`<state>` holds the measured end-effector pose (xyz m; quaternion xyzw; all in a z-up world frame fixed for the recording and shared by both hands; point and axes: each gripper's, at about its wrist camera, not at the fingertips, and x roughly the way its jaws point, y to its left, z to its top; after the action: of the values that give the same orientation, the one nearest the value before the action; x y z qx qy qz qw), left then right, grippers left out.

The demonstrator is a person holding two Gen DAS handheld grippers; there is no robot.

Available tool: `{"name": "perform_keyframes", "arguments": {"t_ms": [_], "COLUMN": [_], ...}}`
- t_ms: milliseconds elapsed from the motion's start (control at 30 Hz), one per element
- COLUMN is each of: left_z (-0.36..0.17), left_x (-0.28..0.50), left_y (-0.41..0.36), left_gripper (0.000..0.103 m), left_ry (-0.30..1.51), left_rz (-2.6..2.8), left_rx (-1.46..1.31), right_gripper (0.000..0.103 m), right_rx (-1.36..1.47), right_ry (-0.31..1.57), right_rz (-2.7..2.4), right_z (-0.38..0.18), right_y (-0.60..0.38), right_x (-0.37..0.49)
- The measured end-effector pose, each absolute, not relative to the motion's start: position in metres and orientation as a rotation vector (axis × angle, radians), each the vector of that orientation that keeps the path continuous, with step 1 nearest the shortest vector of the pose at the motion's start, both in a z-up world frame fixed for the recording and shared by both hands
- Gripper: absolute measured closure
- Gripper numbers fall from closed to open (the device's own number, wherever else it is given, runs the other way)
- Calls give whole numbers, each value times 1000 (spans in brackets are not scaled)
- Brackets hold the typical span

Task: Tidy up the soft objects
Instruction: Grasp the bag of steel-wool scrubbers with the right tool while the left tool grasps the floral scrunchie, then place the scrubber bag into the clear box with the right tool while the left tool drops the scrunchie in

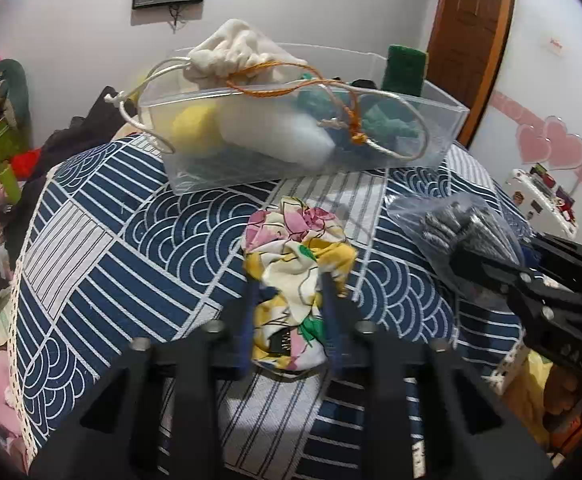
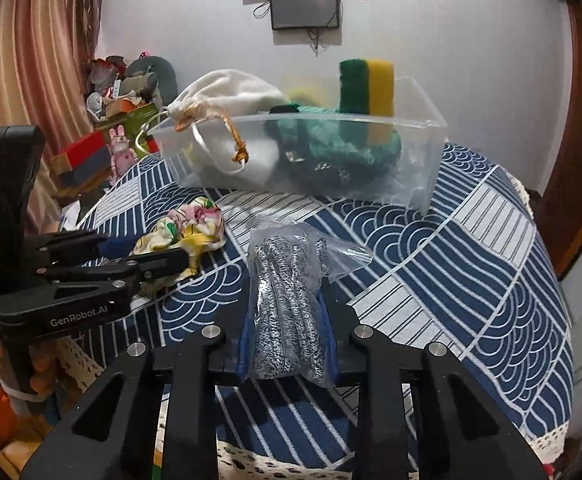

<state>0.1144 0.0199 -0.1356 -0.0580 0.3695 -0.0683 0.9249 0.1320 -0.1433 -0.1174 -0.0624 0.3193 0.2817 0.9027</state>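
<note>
Left wrist view: your left tool (image 1: 291,280) is closed down on the floral cloth (image 1: 297,248), blue fingers (image 1: 251,300) pinching its near end; the rest of it bunches just ahead of the tips, over the patterned counter (image 1: 111,240). Whether it is lifted clear or resting, I cannot tell.

Right wrist view: your right tool (image 2: 287,308) is clamped narrow on the bagged grey knit (image 2: 287,288), the plastic bag flaring ahead of the tips.

Well ahead of both tools sits the clear bin (image 2: 419,184), already holding a cream drawstring pouch (image 2: 227,92) heaped over its rim, green fluffy items (image 2: 331,148) and an upright sponge (image 2: 367,88).

Step in hand, by my read: both pieces gripped, carry to the bin not yet done.

Next move calls for raising each tool above the bin wall, going forward, and releasing into the free space. Mind the pouch cords (image 1: 259,84) trailing over the near wall; one could snag a finger. Take one tool at a time, since the bin is crowded.
</note>
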Motion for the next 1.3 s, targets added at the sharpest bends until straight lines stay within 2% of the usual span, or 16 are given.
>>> {"name": "perform_keyframes", "arguments": {"t_ms": [200, 467, 800, 1067, 1300], "left_z": [-121, -73, -31, -24, -36], "left_x": [105, 86, 106, 150, 196], "left_y": [22, 32, 30, 33, 31], "left_gripper": [87, 87, 87, 87, 87], "left_ry": [716, 585, 475, 482, 544], "left_rz": [-139, -134, -125, -126, -93], "left_rx": [-117, -119, -111, -131, -103], "right_gripper": [78, 78, 78, 78, 78], "right_rx": [-102, -92, -73, -82, -88], "right_ry": [618, 528, 441, 421, 477], "right_rz": [567, 540, 540, 553, 564], "right_z": [-102, -74, -44, -30, -34], "right_y": [-150, -151, -140, -118, -101], "right_x": [133, 136, 152, 177, 208]}}
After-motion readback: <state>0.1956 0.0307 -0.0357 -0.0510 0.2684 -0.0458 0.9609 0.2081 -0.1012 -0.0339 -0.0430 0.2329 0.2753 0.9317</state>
